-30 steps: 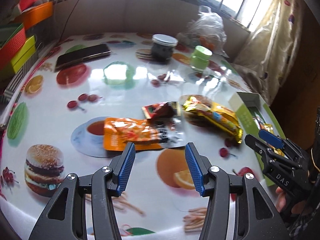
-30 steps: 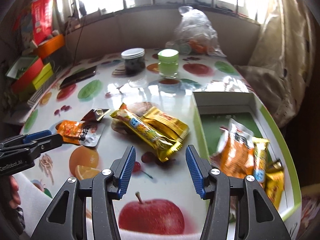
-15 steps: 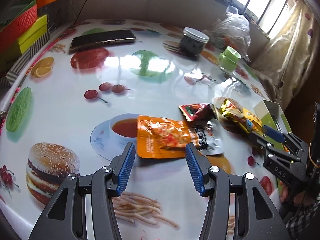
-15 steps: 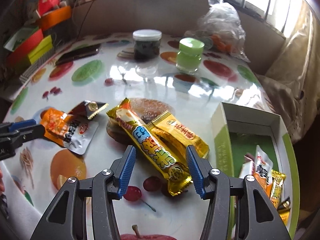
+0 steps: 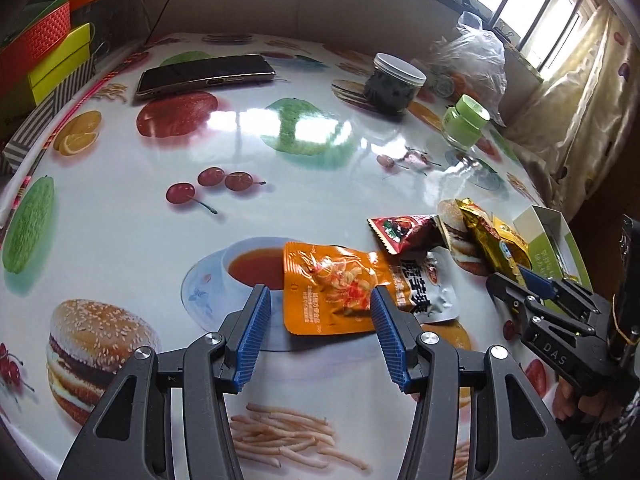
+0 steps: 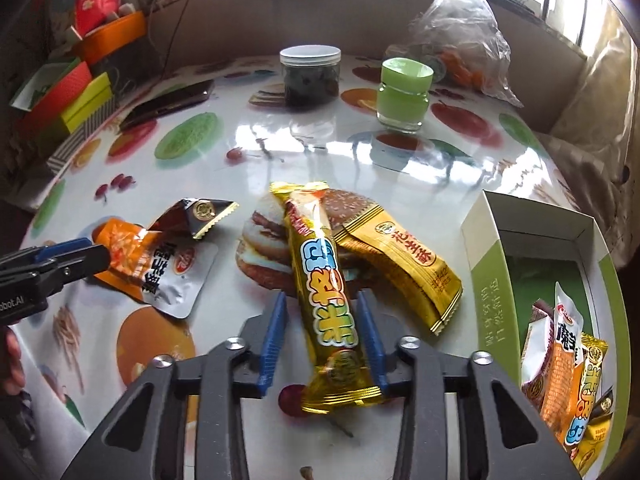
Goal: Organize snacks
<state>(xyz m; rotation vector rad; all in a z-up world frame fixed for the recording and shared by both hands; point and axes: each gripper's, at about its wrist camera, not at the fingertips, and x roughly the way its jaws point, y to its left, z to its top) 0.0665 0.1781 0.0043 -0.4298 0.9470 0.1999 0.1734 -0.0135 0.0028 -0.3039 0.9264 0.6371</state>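
Observation:
My left gripper (image 5: pixel 318 316) is open, its jaws on either side of the near end of an orange snack pouch (image 5: pixel 332 290) lying on the table. A dark red packet (image 5: pixel 404 230) lies just beyond it. My right gripper (image 6: pixel 322 328) is open around a long gold snack bar (image 6: pixel 322 288), which lies over a second gold packet (image 6: pixel 404 264). The green-and-white box (image 6: pixel 486 280) at the right holds several snacks (image 6: pixel 560 352). The orange pouch (image 6: pixel 132 256) and the left gripper (image 6: pixel 60 258) show at the left of the right wrist view.
A dark jar with a white lid (image 6: pixel 310 76), a green jar (image 6: pixel 404 96), a plastic bag (image 6: pixel 460 36) and a phone (image 5: pixel 206 74) sit at the far side of the fruit-print table (image 5: pixel 120 220). Coloured boxes (image 5: pixel 52 60) stand off the left edge.
Both grippers moved forward and down. The left jaws now bracket the orange pouch's end; the right jaws now bracket the long gold bar. Neither has closed.

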